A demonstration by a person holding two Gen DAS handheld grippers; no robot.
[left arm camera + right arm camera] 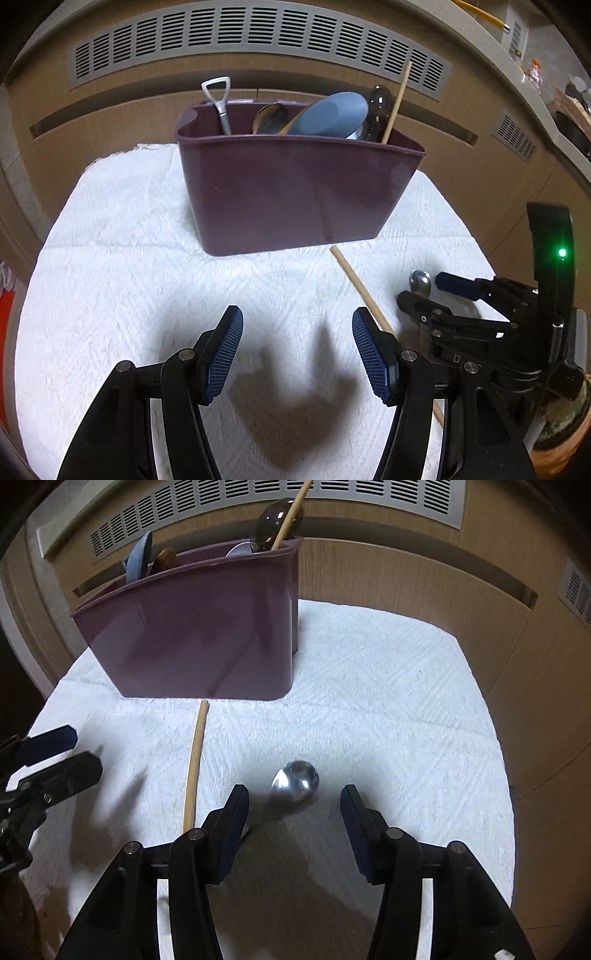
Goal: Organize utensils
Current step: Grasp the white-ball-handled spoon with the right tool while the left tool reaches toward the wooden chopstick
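The right gripper [293,823] stood with its jaws apart, gripping nothing, and the metal spoon [295,781] lay on the cloth just ahead of its fingertips, bowl pointing away, handle running back under the left finger. The left gripper [297,354] was likewise parted and empty, hovering over bare cloth. A wooden chopstick [364,291] lay loose between the two tools, its far end almost at the foot of the purple bin [295,192].

The bin already held a small metal shovel-handled utensil [218,99], a blue spatula [332,114], a wooden spoon, a dark ladle and a second stick standing upright. So two pieces seemed left to gather.

To lift the spoon well, the right jaws would probably do best to straddle the thin handle rather than the rounded bowl, which looks slippery, then press down into the soft cloth before closing.

The white woven cloth [388,686] covered a small table. Behind stood wood-grain cabinet fronts with a grey vent grille [258,40].
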